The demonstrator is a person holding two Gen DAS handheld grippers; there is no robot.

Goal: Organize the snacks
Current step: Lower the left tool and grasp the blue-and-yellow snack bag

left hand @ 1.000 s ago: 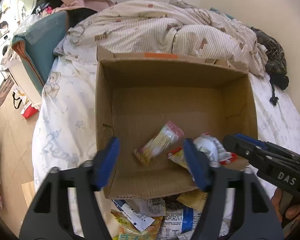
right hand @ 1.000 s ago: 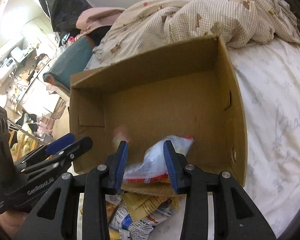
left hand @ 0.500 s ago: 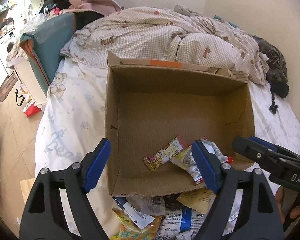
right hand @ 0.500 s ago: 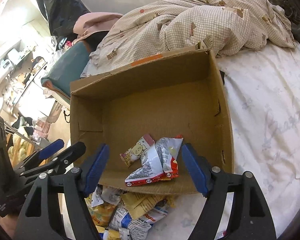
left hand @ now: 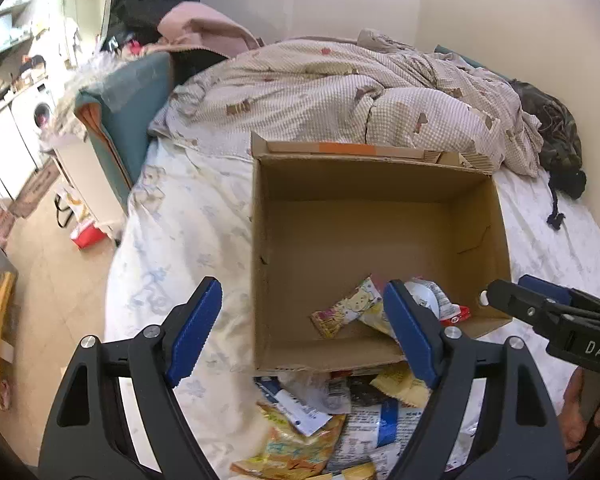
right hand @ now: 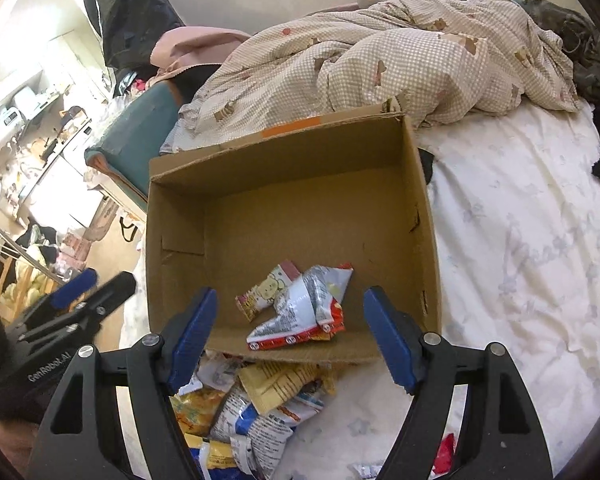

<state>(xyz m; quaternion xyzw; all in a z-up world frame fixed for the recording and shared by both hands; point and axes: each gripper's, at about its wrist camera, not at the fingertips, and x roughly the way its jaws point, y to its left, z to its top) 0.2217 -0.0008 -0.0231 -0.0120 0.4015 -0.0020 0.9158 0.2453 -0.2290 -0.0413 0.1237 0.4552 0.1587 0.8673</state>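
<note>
So both claws have just let go. The left gripper (left hand: 302, 330) is spread wide with nothing between its blue pads, and the small pink-and-yellow bear-print snack bar (right hand: 266, 292) it carried a second ago now lies on the floor of the open brown cardboard box (right hand: 292, 216), around 6 o'clock of the box floor. At 3 o'clock of that bar, touching it, is the crumpled silver-and-red foil snack bag (right hand: 304, 312). The right gripper (right hand: 290, 334) was clamped on it a second ago; its jaws have just been opening and are empty too.

Count: two snacks in the box, one box, two grippers. The loose heap of snack packets (right hand: 260, 412) on the white patterned bedsheet (right hand: 520, 260), just outside the box's near wall, overlaps too much to count, so I'd say it's early days.
</note>
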